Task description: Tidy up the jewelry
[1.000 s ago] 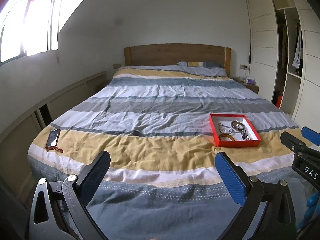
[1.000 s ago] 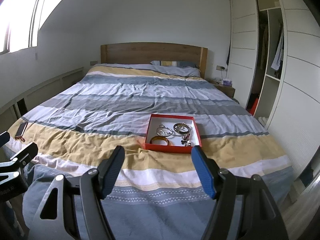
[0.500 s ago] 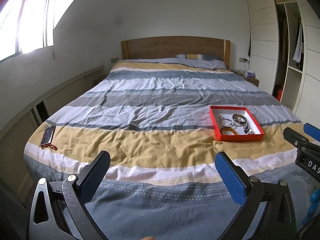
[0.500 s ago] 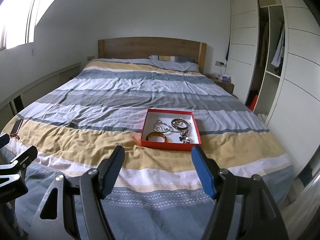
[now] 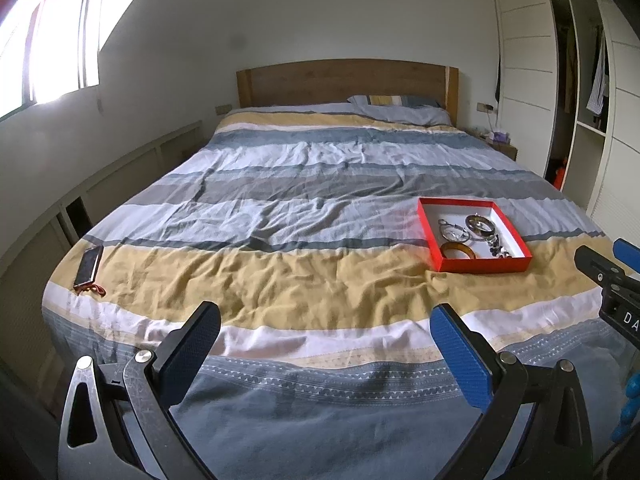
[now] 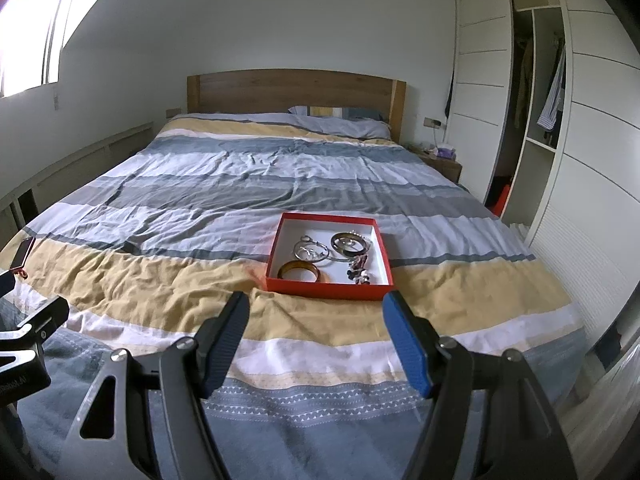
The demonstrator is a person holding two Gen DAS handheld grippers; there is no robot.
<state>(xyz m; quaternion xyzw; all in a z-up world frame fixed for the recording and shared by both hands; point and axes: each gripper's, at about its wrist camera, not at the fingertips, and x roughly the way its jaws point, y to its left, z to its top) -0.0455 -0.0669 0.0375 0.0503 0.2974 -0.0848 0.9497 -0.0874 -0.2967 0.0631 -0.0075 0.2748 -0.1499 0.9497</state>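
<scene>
The red tray (image 6: pixel 327 291) of jewelry sits mid-frame on the rumpled bed (image 6: pixel 160 280). Both the left gripper (image 5: pixel 325 332) and right gripper (image 6: pixel 316 320) hang spread and empty. The amber bangle (image 6: pixel 299 271) looks light, stiff and slick, best pinched across its rim; the chains would likely tangle.

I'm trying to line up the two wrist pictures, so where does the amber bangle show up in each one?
Left wrist view: amber bangle lies in the near left corner of the red tray, right of centre.
Right wrist view: amber bangle sits in the same tray corner, just above the middle, between the open claw's fingertips.
Shared landmark: the wooden headboard.
</scene>
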